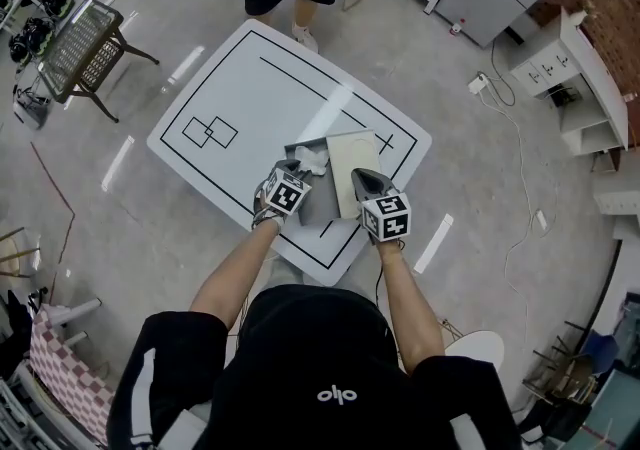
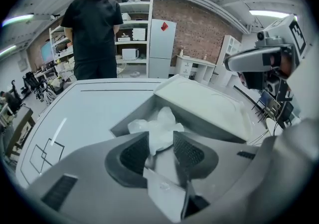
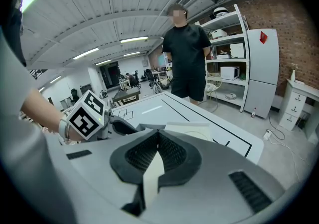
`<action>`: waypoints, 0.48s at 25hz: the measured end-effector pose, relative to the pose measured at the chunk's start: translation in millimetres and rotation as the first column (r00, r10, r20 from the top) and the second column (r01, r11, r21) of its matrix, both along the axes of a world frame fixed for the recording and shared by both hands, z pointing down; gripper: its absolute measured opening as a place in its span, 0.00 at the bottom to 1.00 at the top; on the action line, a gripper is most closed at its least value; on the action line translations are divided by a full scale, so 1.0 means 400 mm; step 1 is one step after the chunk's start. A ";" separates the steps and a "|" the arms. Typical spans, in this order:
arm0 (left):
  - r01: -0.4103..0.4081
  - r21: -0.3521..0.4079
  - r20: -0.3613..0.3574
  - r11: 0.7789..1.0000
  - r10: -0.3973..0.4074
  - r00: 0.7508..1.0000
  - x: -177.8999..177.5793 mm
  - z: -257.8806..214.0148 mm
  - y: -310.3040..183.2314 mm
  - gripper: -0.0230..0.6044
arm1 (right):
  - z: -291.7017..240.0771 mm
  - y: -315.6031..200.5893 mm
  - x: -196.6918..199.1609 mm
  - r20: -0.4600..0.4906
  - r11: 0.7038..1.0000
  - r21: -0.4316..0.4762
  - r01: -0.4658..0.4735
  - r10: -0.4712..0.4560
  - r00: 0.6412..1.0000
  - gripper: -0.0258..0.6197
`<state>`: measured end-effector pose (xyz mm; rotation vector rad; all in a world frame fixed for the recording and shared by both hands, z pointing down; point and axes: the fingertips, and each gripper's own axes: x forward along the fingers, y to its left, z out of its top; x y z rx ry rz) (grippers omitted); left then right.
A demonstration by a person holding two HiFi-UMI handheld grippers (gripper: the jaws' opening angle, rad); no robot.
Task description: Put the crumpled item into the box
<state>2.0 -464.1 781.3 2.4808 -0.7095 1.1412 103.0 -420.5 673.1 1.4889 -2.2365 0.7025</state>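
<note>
Crumpled item, a wad of white paper, is lying inside the grey box on the white table, against the box's near side. It is sitting right at the tips of the left gripper, partly in the gap between them. That gripper's jaws are standing apart, not pressing the paper. Beside it, the right gripper is clamping the edge of the box's pale lid, jaws closed thin on it, and the lid is standing raised.

Bright even overhead light, fisheye-warped edges
</note>
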 end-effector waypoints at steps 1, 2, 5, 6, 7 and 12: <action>-0.005 -0.004 0.002 1.000 0.005 1.000 0.001 0.001 0.002 0.28 | -0.001 0.000 0.003 0.000 1.000 0.001 0.000 0.000 1.000 0.05; -0.008 -0.008 0.005 1.000 0.008 1.000 0.001 0.001 0.004 0.31 | -0.003 -0.001 0.005 0.001 1.000 0.002 0.000 0.000 1.000 0.05; -0.007 -0.006 0.001 1.000 0.007 1.000 -0.005 -0.007 0.006 0.32 | -0.011 -0.005 0.008 0.006 1.000 0.010 0.000 0.000 1.000 0.05; -0.003 0.000 -0.005 1.000 0.003 1.000 -0.008 -0.014 0.006 0.32 | -0.014 -0.006 0.008 0.008 1.000 0.013 0.000 0.000 1.000 0.05; 0.005 0.007 -0.014 1.000 -0.005 1.000 -0.012 -0.023 0.005 0.32 | -0.017 -0.007 0.009 0.009 1.000 0.015 0.001 -0.001 1.000 0.05; 0.065 0.054 -0.079 0.996 -0.060 0.995 -0.033 -0.088 -0.006 0.32 | -0.028 -0.010 0.010 0.015 0.999 0.032 0.018 -0.019 1.000 0.05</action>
